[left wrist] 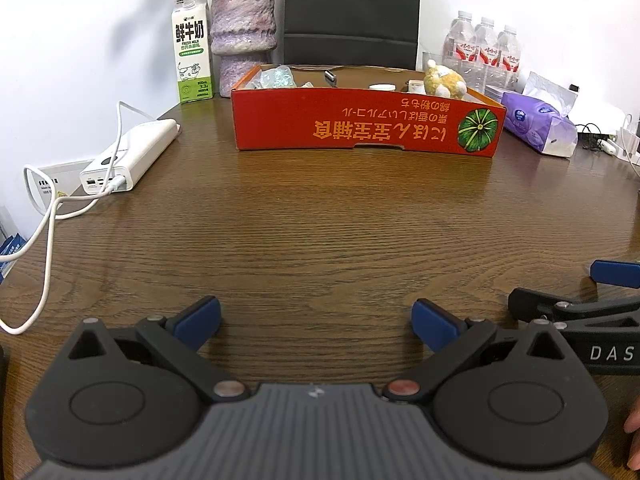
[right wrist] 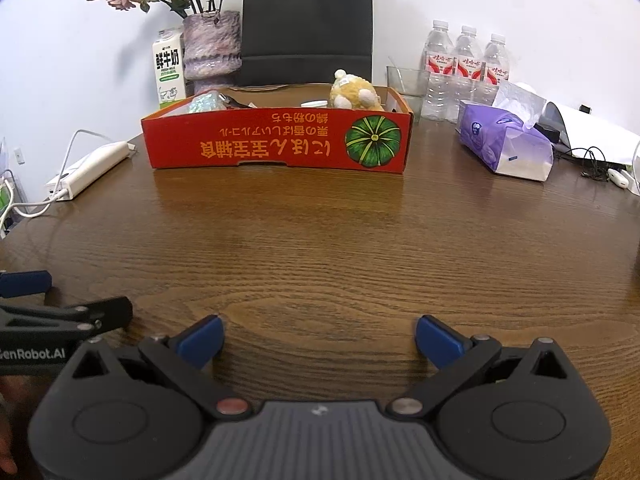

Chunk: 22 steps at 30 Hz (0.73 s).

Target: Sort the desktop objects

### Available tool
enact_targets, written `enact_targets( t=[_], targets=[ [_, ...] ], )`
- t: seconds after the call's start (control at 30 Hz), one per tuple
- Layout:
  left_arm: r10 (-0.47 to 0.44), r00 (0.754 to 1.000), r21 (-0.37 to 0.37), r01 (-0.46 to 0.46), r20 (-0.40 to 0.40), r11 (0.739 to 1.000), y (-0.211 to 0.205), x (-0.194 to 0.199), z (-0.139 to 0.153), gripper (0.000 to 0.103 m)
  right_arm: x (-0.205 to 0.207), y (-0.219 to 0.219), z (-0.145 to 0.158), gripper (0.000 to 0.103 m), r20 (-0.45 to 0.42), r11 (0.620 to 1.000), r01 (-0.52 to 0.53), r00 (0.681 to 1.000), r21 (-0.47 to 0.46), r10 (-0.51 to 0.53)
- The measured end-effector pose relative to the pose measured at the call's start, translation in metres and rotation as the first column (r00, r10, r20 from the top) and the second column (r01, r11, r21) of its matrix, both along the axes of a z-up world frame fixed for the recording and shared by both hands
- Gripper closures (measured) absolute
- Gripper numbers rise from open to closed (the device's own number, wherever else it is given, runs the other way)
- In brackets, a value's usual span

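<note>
A red cardboard box stands at the far middle of the brown wooden table. In it sit a yellow plush toy, a shiny packet and other small items, partly hidden by the box wall. My left gripper is open and empty, low over the near table. My right gripper is open and empty beside it; part of it shows at the right edge of the left wrist view.
A milk carton and a flower vase stand far left. A white power bank with its cable lies at left. Water bottles and a purple tissue pack stand at right. A black chair is behind the box.
</note>
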<state>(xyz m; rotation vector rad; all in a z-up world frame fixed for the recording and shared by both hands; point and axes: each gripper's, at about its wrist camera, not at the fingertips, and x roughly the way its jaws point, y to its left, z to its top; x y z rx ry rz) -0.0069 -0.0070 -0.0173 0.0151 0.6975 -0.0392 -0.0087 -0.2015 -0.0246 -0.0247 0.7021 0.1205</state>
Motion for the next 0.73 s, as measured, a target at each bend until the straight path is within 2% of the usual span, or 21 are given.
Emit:
enact_targets(
  t=[0.73],
  targets=[
    [0.014, 1.0, 0.0, -0.014, 0.0, 1.0, 0.0026, 0.0011, 0.0002, 0.0, 0.0031, 0.0012, 0.0008, 0.0, -0.001, 1.0, -0.016, 1.0, 0.002, 0.016]
  ],
)
